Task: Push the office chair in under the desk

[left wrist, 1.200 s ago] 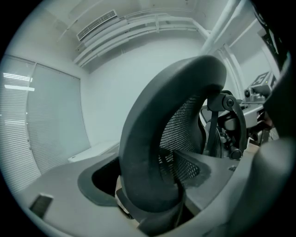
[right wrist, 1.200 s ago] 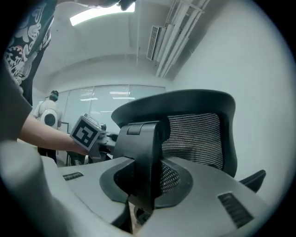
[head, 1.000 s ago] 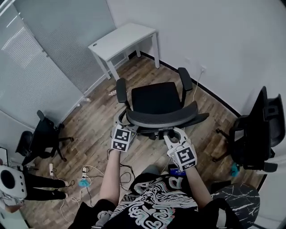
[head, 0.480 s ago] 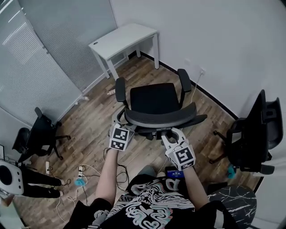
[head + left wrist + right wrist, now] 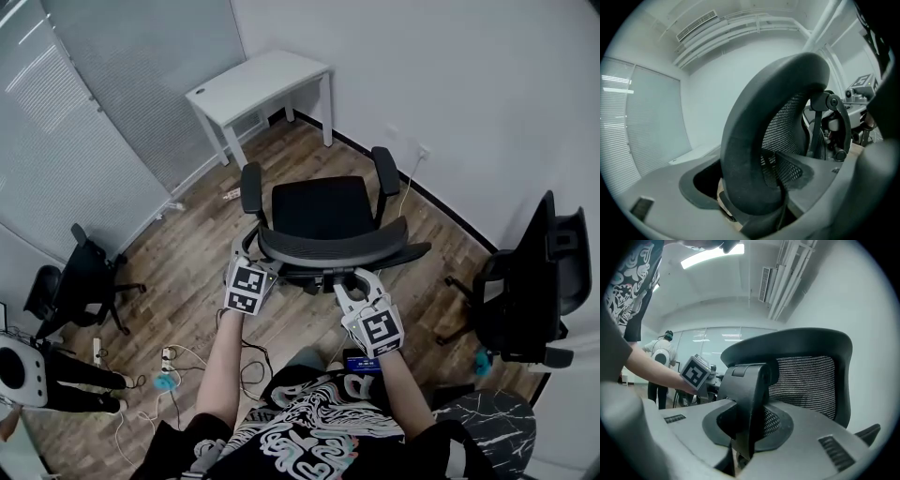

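Observation:
The black office chair point(image 5: 323, 211) stands on the wood floor with its mesh backrest point(image 5: 333, 249) toward me and its seat facing the white desk point(image 5: 258, 82) by the far wall. My left gripper point(image 5: 246, 266) is shut on the backrest's thick left rim point(image 5: 745, 154), which fills its jaws in the left gripper view point(image 5: 757, 199). My right gripper point(image 5: 349, 281) has just been closing, and its jaws point(image 5: 743, 430) clamp the black back support point(image 5: 747, 394) behind the mesh.
A second black chair point(image 5: 539, 272) stands at the right wall and a third point(image 5: 80, 281) at the left by the blinds. Cables and a power strip point(image 5: 173, 361) lie on the floor at my left. A person point(image 5: 37, 380) stands at the lower left.
Both grippers stay at the chair's back. The whole picture has drifted slightly left; the chair keeps its place on the floor.

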Demonstrator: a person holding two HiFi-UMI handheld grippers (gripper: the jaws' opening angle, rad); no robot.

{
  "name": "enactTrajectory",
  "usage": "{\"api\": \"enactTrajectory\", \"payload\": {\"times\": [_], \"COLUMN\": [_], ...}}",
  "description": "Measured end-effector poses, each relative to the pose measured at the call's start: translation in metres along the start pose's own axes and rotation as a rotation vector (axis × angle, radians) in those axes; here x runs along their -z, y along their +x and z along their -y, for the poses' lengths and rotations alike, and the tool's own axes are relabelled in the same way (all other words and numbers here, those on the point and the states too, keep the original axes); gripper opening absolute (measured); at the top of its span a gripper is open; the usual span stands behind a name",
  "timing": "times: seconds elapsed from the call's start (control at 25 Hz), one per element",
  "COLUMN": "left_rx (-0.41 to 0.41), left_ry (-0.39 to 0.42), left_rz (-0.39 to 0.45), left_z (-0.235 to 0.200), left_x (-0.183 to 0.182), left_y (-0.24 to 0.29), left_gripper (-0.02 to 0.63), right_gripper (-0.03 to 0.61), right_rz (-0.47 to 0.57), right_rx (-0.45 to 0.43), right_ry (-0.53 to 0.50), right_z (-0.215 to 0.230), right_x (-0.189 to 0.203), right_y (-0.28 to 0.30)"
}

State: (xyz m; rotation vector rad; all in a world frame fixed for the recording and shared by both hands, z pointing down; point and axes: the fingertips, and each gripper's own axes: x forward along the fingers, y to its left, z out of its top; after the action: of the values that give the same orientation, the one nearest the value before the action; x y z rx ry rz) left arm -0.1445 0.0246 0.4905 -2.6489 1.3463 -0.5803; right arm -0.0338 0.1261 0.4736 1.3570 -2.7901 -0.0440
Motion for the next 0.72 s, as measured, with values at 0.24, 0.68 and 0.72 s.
{"api": "enactTrajectory", "payload": {"times": [0.24,0.68,0.72], "left_rx": [0.001,-0.002,-0.002], "left_ry": [0.003,0.011,0.010], "left_rz": [0.003,0.012,0.013], "left_z": [0.000,-0.010,-0.013], "left_x": [0.000,0.001,0.001], "left_y": [0.003,0.010,0.011], "left_gripper": [0.370,0.370,0.370], "right_gripper": [0.037,0.037,0.037], "right_rz": [0.002,-0.002,-0.004], "right_rx": [0.000,0.000,-0.002], "right_ry": [0.001,0.005,0.005], "right_z": [0.002,0.005,0.006], "right_x": [0.001,0.003,0.003], "right_y": [0.000,0.012,0.015]}}
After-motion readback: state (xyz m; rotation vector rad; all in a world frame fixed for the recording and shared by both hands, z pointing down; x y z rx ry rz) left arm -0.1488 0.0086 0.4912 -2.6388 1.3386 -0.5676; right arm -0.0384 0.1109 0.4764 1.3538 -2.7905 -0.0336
